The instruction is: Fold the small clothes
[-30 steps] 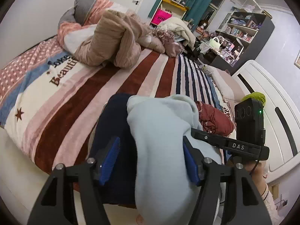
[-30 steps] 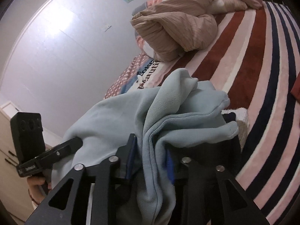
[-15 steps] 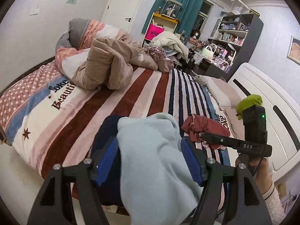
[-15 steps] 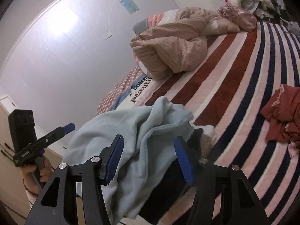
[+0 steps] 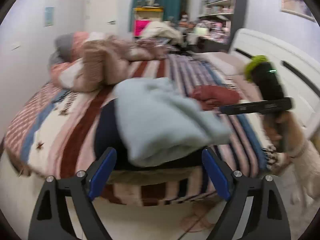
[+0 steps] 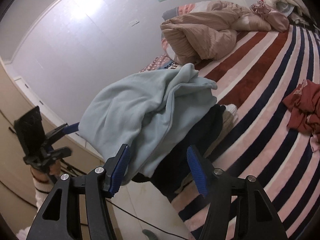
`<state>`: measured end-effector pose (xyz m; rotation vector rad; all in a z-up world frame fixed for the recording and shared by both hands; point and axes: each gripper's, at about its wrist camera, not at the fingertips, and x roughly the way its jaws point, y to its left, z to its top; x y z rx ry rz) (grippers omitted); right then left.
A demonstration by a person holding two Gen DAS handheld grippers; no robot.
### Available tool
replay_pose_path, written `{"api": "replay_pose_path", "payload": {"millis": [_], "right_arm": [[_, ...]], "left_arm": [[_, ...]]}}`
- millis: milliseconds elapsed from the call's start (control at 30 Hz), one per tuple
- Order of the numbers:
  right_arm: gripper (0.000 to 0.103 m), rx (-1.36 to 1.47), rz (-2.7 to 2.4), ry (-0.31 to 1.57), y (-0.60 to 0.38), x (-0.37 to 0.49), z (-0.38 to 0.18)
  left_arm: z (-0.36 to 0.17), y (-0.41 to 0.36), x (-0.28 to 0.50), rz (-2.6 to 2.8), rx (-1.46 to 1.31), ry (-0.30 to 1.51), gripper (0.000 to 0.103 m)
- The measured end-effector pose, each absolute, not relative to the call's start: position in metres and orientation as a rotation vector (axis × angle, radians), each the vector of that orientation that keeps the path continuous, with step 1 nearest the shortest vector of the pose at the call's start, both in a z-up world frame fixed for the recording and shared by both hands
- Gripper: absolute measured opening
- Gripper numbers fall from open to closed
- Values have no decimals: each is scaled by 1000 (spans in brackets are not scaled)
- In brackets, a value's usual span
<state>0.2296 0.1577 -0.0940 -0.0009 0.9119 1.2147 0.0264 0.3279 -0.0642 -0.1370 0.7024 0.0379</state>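
Observation:
A light blue garment (image 5: 164, 120) (image 6: 140, 110) lies bunched on a dark navy garment (image 5: 106, 128) (image 6: 180, 156) at the near edge of the bed. My left gripper (image 5: 158, 156) hangs just off that edge. Its jaws are opening, and the blue pads (image 5: 102, 170) stand wide apart, clear of the cloth. My right gripper (image 6: 158, 147) is open beside the same pile, with cloth behind the gap but no pad pressing on it. A crumpled red garment (image 5: 216, 96) (image 6: 304, 110) lies further along the bed.
The bed has a striped blanket (image 5: 76, 132) (image 6: 260, 80) with a heaped tan comforter (image 5: 104, 68) (image 6: 200, 38) at its far end. A white bed frame (image 5: 270, 56) and shelves stand on the right. A cable (image 6: 140, 222) runs across the floor below the bed's edge.
Both grippers let go of the light blue garment and drew back from the bed. Their jaws widened. The garment now rests on the dark one.

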Motion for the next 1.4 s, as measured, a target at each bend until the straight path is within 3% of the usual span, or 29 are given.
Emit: {"api": "replay_pose_path", "payload": {"millis": [33,67,100,167,200,400,567,700,867,1133,1400], "right_arm": [[56,-2,1207,910,160,229,-95],[57,3,1206,911,163,229,-97],[57,12,1211,918,166,228,-99],[57,32,1240,941,174,226,-104],[57,33,1252,950,179,224,-107],[57,30,1294,960,207,218,-108],[57,26,1297,977,218,216,-114],[57,32,1291,980,210,217,-115],[57,-3,1254,886,182,215,-96],[61,-93,1064,644,91,202,-72],[66,-91,765,494,-61,175,-69]], "left_arm": [[-70,333,29,59,-166,701,83],[-75,338,30,60,-200,696,71],[-79,343,32,54,-234,685,50],[-83,351,33,27,-295,658,27],[-81,354,34,38,-298,641,20],[-63,375,38,133,-278,554,16],[-80,383,41,164,-291,599,27],[-78,377,28,136,-301,567,54],[-61,358,9,164,-250,517,73],[-32,275,-6,188,-148,396,83],[-31,163,15,136,-118,256,90]]}}
